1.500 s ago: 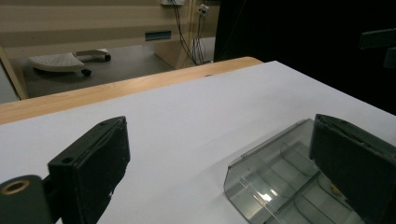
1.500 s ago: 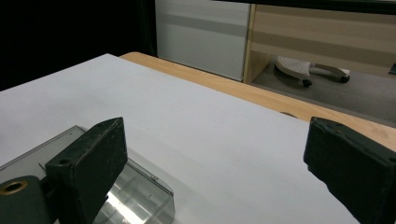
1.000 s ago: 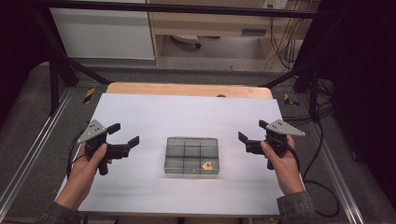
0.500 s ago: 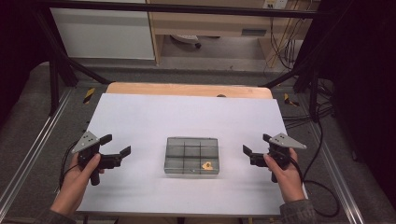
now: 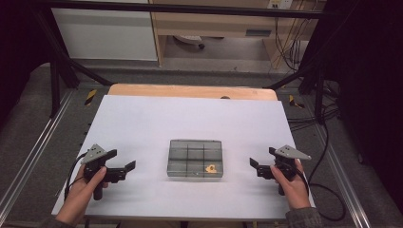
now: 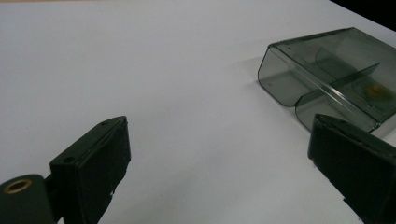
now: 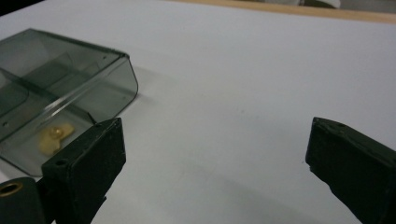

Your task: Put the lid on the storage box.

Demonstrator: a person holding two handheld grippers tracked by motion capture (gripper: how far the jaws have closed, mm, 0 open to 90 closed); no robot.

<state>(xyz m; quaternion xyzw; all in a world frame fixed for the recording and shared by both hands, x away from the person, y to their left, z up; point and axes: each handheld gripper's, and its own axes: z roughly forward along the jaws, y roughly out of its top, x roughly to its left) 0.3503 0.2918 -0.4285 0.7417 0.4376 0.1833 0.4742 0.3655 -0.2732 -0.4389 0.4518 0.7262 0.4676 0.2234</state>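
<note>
A smoky clear plastic box (image 5: 195,158) with several compartments sits closed at the middle of the white table. A small yellow piece (image 5: 210,168) lies in its near right compartment, also seen as the yellow piece (image 7: 55,137) and faintly as the yellow piece (image 6: 376,91). My left gripper (image 5: 121,160) rests on the table left of the box (image 6: 327,79), jaws wide apart with nothing between them. My right gripper (image 5: 262,158) rests to the right of the box (image 7: 56,93), also open and empty. A hand holds each gripper.
The white table top (image 5: 157,123) ends at a wooden strip (image 5: 190,91) along its far edge. Cables (image 5: 328,190) trail off the right side. Metal rails (image 5: 28,156) run along the floor on both sides.
Both grippers have moved back toward the near edge of the table and settled lower. The box has not moved.
</note>
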